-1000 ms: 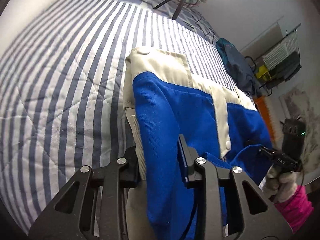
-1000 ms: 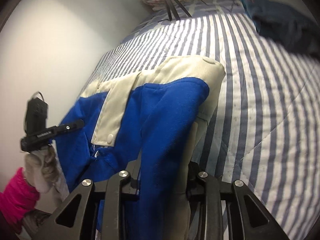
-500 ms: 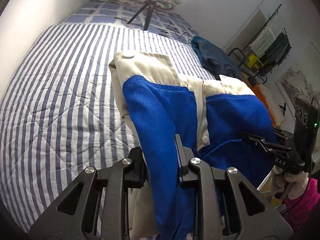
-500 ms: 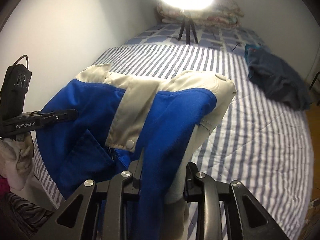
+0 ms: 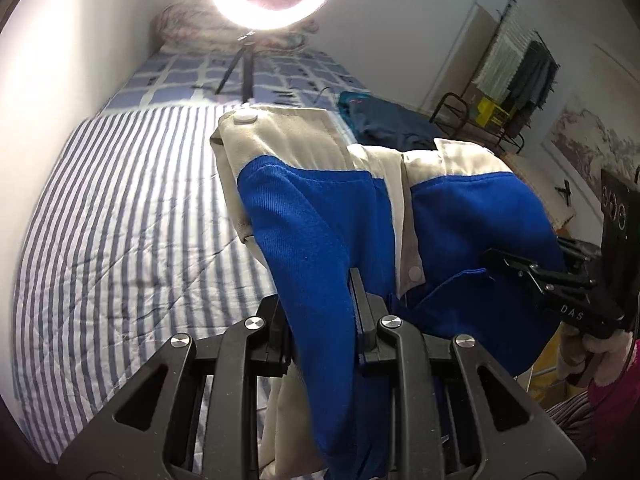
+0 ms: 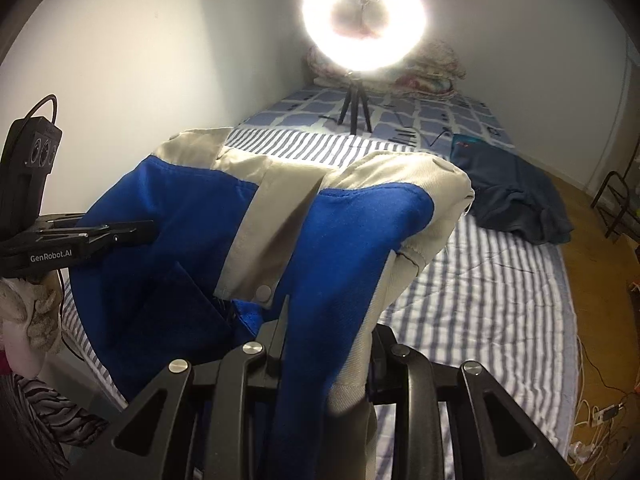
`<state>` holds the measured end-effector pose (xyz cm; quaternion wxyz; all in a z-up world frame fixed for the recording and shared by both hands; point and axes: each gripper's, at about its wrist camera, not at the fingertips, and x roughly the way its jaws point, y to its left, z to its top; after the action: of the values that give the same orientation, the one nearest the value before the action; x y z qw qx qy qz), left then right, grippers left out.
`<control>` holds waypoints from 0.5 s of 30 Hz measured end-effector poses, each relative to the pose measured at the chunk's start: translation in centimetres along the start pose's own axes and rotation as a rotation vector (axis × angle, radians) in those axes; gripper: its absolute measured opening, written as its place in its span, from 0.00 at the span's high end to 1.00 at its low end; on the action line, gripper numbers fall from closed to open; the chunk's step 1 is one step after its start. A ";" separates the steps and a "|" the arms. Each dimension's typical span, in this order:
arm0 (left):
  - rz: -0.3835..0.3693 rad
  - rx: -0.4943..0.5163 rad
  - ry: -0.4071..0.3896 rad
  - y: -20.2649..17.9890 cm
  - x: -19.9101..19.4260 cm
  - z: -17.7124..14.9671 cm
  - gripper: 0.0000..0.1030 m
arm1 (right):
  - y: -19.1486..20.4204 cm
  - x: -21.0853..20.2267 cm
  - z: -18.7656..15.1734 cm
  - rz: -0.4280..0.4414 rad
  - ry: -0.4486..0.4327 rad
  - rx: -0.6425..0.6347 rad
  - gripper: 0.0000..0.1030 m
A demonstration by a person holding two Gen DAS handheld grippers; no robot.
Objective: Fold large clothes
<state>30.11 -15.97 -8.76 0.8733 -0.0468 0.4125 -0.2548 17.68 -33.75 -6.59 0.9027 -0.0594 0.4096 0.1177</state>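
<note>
While it hangs above the striped bed (image 5: 120,216), the garment (image 5: 304,216) shows bright blue cloth with cream bands and white snap buttons, bunched and draped. On one side the left gripper (image 5: 320,320) has its jaws nearly closed, pinching a blue fold; on the other the right gripper (image 6: 324,344) likewise clamps blue-and-cream cloth.

L wrist cam: looks fwd/down along its fingers (image 5: 362,300), jacket (image 5: 312,240) close up, bed (image 5: 120,220) beyond. R wrist cam: same, from opposite side. Both share jacket, bed, ring light (image 6: 362,20).
</note>
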 end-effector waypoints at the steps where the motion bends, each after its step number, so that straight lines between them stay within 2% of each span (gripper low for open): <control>1: -0.003 0.009 -0.004 -0.6 0.0 0.0 0.80 | -0.4 -0.5 -0.1 -0.006 -0.004 0.004 0.75; 9: -0.038 0.131 -0.047 -6.9 0.7 1.0 0.80 | -4.1 -3.8 -0.8 -0.061 -0.038 0.027 0.75; 15: -0.090 0.164 -0.039 -10.0 3.1 3.2 0.80 | -7.1 -5.7 -0.8 -0.104 -0.061 0.040 0.75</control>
<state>30.11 -26.53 -5.89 0.8699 0.0017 0.3705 -0.3256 15.30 -41.70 -2.71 0.9207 -0.0587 0.3804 0.0641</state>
